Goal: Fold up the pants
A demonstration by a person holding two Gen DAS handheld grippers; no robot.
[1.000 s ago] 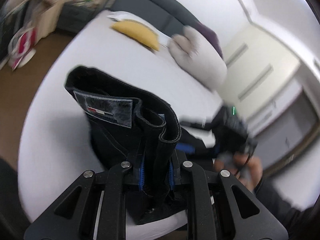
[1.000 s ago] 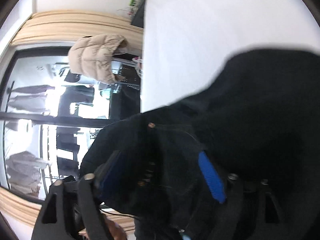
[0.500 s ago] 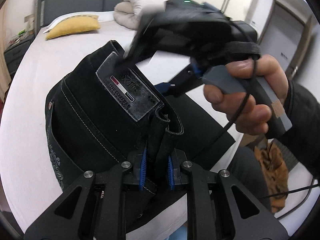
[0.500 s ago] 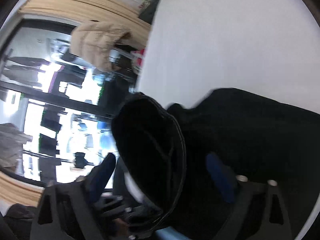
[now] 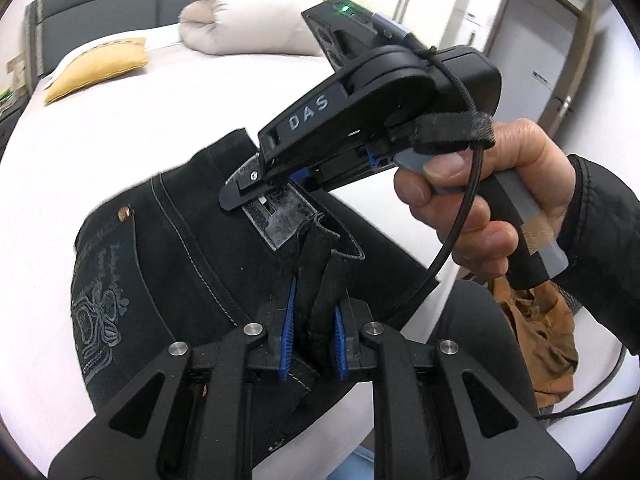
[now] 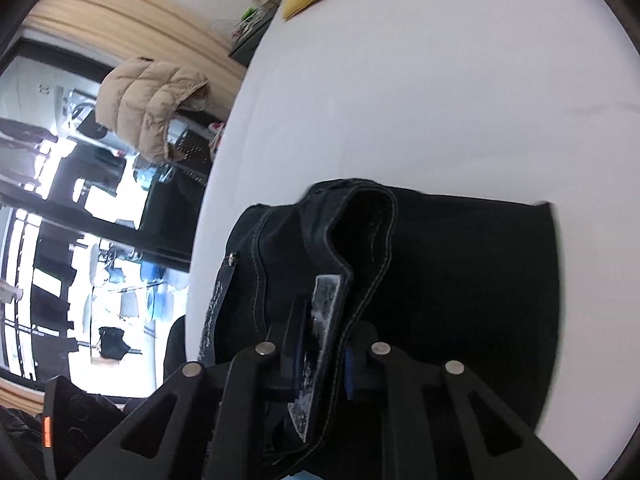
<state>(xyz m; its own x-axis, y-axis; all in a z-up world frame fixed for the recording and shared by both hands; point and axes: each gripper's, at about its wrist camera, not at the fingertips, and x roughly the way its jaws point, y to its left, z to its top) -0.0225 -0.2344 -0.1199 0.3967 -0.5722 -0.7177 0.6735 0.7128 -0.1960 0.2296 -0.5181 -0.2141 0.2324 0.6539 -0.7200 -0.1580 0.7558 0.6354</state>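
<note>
Black denim pants [image 5: 180, 280] lie bunched on the white bed [image 5: 100, 140], waistband up. My left gripper [image 5: 314, 344] is shut on a fold of the waistband between its blue pads. My right gripper [image 5: 256, 192], held by a hand, reaches in from the right onto the grey leather patch [image 5: 280, 228]. In the right wrist view the right gripper [image 6: 324, 360] has its jaws closing on the waistband of the pants [image 6: 460, 280], with the patch [image 6: 324, 312] clamped between the pads. The legs spread flat to the right.
A yellow pillow [image 5: 96, 68], a rolled beige duvet [image 5: 240, 28] and a dark headboard [image 5: 112, 4] are at the bed's far end. An orange cloth [image 5: 536, 340] lies past the bed's edge. A beige jacket [image 6: 152, 104] hangs left of the bed [image 6: 440, 100].
The right gripper came in from the right with jaws wide and narrowed them onto the waistband at the patch. The left gripper swung round with its fold still held.
</note>
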